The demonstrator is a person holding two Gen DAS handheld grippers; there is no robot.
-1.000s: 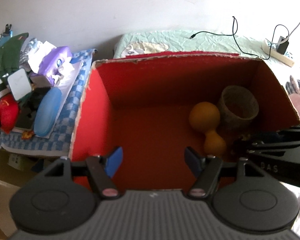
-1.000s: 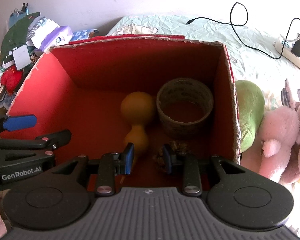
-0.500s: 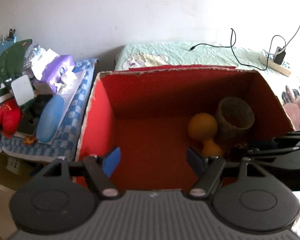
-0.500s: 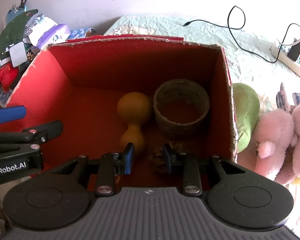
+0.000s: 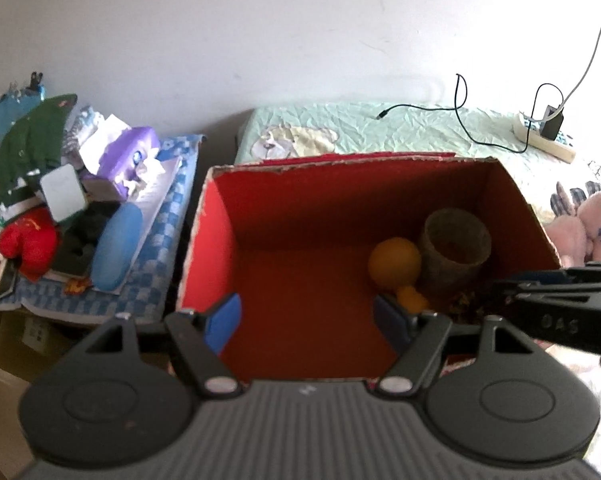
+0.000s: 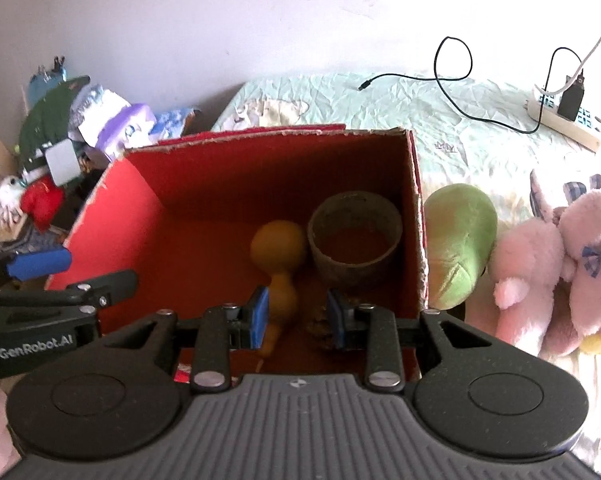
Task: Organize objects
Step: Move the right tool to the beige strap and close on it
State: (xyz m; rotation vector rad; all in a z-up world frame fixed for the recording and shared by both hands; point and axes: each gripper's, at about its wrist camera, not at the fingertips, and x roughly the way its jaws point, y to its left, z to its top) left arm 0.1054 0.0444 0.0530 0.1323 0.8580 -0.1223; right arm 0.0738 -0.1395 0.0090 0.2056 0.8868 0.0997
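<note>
Here, a red box (image 5: 284, 256) sits on a pale-green quilted bed (image 6: 452, 132) against a white wall; both grippers' fingers gape, holding nothing.

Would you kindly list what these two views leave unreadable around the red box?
- Small brown thing on the box floor: right wrist view, half hidden by the right gripper's fingers, too dark to identify.
- Pink plush toys: left wrist view, overexposed and cut by the right edge.
- Clutter pile: left wrist view, items overlap.

"GenRobot.AI" on left tongs (image 6: 40, 260)
</note>
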